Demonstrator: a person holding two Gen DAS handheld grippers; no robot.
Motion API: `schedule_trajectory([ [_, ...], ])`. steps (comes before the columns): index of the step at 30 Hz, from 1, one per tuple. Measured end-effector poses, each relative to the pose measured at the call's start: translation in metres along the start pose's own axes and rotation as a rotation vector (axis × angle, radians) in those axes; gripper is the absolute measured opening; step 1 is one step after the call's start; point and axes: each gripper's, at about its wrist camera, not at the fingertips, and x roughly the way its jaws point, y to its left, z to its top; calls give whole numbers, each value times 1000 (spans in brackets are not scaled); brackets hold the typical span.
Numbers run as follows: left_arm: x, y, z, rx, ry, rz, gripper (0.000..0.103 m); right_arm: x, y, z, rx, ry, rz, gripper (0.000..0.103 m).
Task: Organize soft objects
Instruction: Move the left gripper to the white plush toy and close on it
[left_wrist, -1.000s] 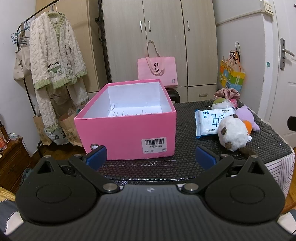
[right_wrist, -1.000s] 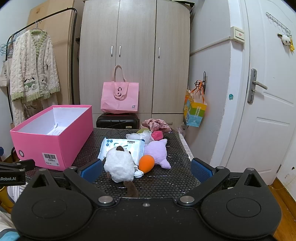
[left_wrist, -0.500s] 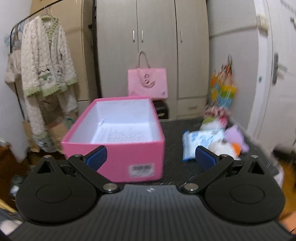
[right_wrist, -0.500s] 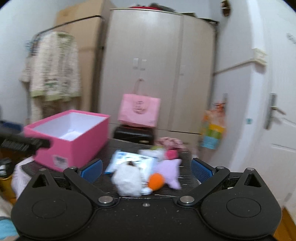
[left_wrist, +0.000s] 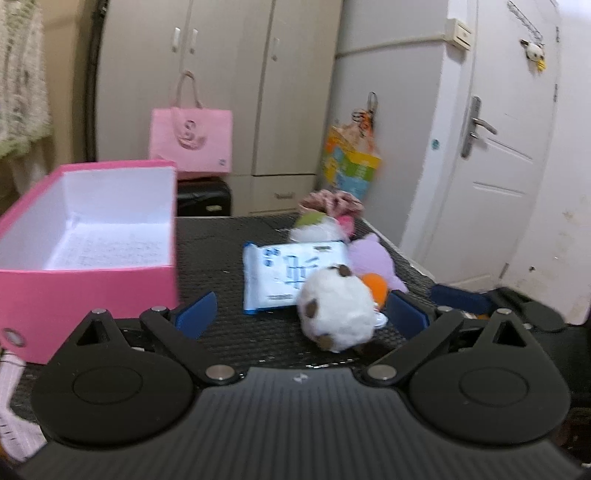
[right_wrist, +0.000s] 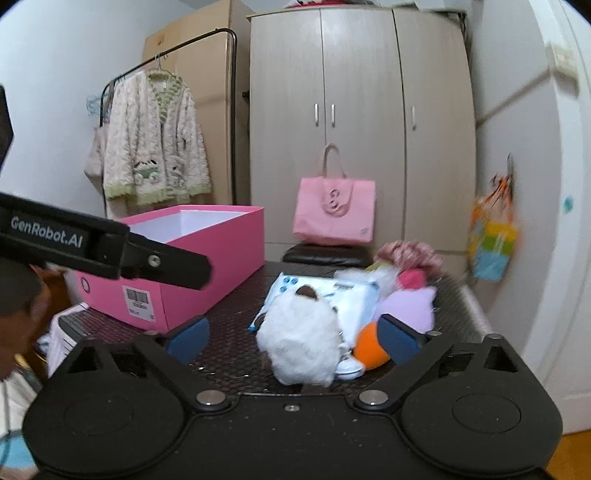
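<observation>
Your right gripper (right_wrist: 291, 338) has its jaws wide apart and just starting to close, the white plush toy (right_wrist: 301, 341) between them but the pads not yet pressing; your left gripper (left_wrist: 301, 315) is spread too, holding nothing. The toy sits near the front edge of the desk (right_wrist: 229, 321), touching the wipes pack (right_wrist: 328, 295) and the orange ball (right_wrist: 369, 350), with the pink box (right_wrist: 192, 266) at the left side. Judge it light, squashy and non-slip: squeeze across its round middle, deep enough that the fur doesn't slide free.
</observation>
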Motion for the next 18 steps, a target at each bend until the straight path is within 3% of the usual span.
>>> schedule_trajectory([
  [7, 45, -9, -4, 25, 51, -47, 98, 28, -15, -15, 53, 69, 40, 90],
  [15, 85, -3, -5, -7, 92, -84, 84, 55, -24, -22, 53, 142, 21, 88],
  [18, 97, -4, -5, -22, 70, -50, 80, 59, -25, -22, 48, 143, 13, 88],
])
